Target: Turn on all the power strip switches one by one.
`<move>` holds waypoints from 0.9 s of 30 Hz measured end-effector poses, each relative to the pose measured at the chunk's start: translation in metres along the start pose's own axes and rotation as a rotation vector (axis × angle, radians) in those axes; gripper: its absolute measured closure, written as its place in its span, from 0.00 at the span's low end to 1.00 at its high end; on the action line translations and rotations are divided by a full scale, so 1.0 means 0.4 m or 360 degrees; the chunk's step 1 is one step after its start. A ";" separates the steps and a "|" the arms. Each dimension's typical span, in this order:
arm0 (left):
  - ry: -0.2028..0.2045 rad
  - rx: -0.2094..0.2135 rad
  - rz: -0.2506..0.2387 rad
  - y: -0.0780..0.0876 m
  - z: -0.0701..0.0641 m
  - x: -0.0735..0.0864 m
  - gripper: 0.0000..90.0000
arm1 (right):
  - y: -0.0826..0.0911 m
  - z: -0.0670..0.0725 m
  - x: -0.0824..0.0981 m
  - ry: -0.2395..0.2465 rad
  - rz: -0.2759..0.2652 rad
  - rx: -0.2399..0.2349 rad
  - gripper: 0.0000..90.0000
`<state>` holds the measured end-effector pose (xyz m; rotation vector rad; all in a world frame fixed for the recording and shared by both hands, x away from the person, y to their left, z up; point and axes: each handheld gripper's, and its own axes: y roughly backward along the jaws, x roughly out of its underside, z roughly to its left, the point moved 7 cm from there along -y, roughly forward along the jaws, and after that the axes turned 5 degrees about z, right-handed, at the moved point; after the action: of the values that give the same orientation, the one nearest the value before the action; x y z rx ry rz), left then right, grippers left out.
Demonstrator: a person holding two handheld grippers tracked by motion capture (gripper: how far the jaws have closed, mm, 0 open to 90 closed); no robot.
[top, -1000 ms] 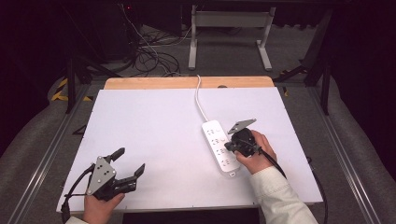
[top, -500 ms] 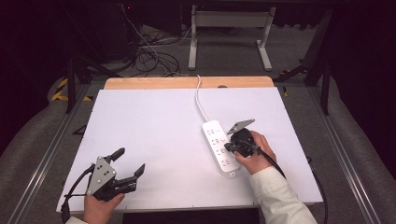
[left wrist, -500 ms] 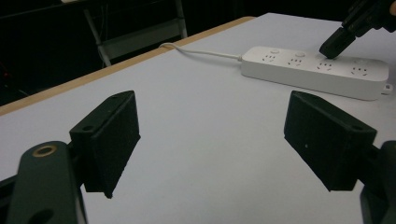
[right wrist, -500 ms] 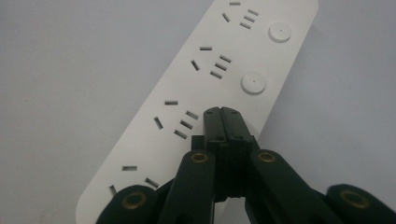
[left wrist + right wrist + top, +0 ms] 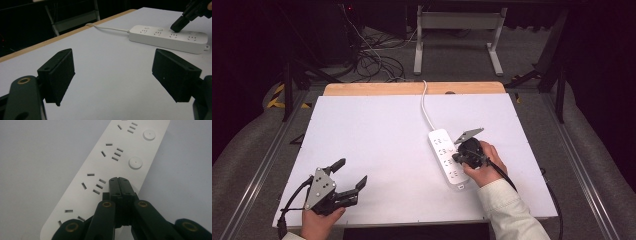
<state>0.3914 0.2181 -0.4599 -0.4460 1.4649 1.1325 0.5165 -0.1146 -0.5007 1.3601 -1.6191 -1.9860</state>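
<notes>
Power strip [image 5: 448, 156] apparently touched by closed right tongs [image 5: 457, 156]

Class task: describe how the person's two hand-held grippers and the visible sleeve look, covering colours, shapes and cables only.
Both grippers are black, each with two blocky flat-faced fingers on linked bars with brass-coloured pivots. The left gripper carries a grey three-cornered plate with small holes; the right gripper has one too. A black cable trails from each. The right arm wears a cream sleeve.

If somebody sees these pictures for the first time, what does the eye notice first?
First, the white power strip lying right of centre on the white table, with the shut right gripper pressing its tip down on the strip beside a round button. Then the left gripper, wide open and empty near the front left corner.
</notes>
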 end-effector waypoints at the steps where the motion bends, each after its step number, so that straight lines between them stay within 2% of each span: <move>1: 0.0000 -0.0002 -0.0001 0.000 0.000 0.000 0.20 | 0.000 -0.001 0.000 0.0000 -0.0001 0.0000 1.00; 9: -0.0002 -0.0001 0.0003 0.000 0.001 0.001 0.21 | -0.003 -0.002 0.000 -0.0029 0.0016 -0.0015 1.00; 11: 0.0001 0.0000 -0.0001 0.000 0.000 0.000 0.21 | -0.002 -0.001 -0.001 -0.0014 0.0017 -0.0013 1.00; 13: -0.0001 -0.0005 -0.0006 0.002 0.001 -0.001 0.21 | 0.007 0.000 -0.007 0.0006 -0.0059 0.0019 1.00; 16: 0.0005 -0.0005 0.0000 -0.002 0.003 0.000 0.21 | 0.055 0.009 -0.033 0.0012 -0.0240 -0.0011 1.00; 17: 0.0009 -0.0004 0.0003 -0.004 0.004 0.000 0.21 | 0.070 0.010 -0.041 0.0017 -0.0263 -0.0005 1.00; 19: 0.0008 0.0000 0.0008 -0.005 0.003 0.001 0.21 | 0.084 0.011 -0.050 0.0015 -0.0291 -0.0005 1.00; 27: 0.0010 -0.0008 0.0006 -0.004 0.003 0.000 0.21 | 0.081 -0.007 -0.061 -0.0001 -0.0306 0.0038 1.00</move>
<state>0.3932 0.2182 -0.4606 -0.4507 1.4689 1.1390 0.5203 -0.1112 -0.4602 1.5780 -1.5697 -2.0776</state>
